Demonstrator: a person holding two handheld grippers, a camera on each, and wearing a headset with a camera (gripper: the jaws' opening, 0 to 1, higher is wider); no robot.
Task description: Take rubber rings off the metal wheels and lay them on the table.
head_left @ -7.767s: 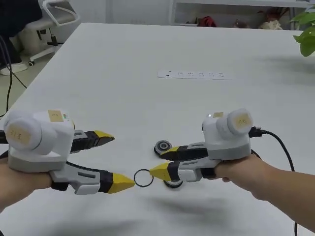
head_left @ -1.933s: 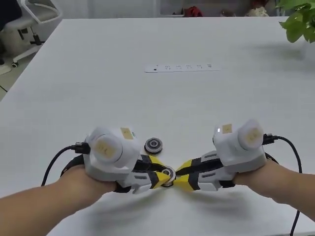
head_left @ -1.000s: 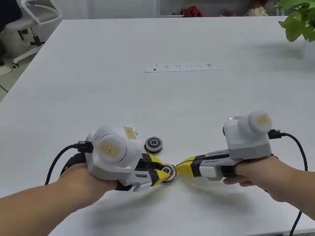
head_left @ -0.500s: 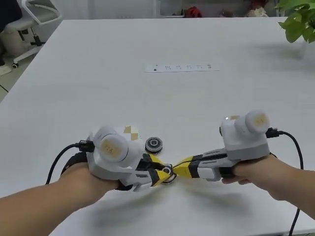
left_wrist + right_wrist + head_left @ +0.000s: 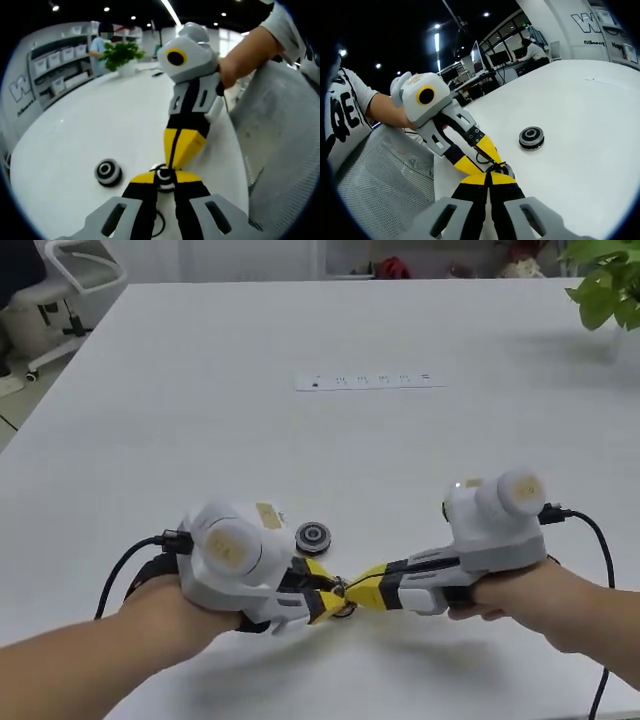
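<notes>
— Where's the wheel (image 5: 164,176)?
— Clamped between the fingers of the left gripper (image 5: 165,178).
— And the right gripper (image 5: 488,179)?
— Its fingers are pressed together on the thin black ring (image 5: 496,164) at that wheel's edge, tip to tip with the left fingers. A second wheel (image 5: 108,171) lies on the surface (image 5: 350,460) just beside the left fingers, untouched.

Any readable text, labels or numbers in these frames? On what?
"W": large logo letter on the wall, rest cut off; the line beneath is blurred.
"QE": partial print on the person's T-shirt, cut off.
Stickers on the left gripper and right gripper: too small to read.
Marks on the white strip: too small to read.
</notes>
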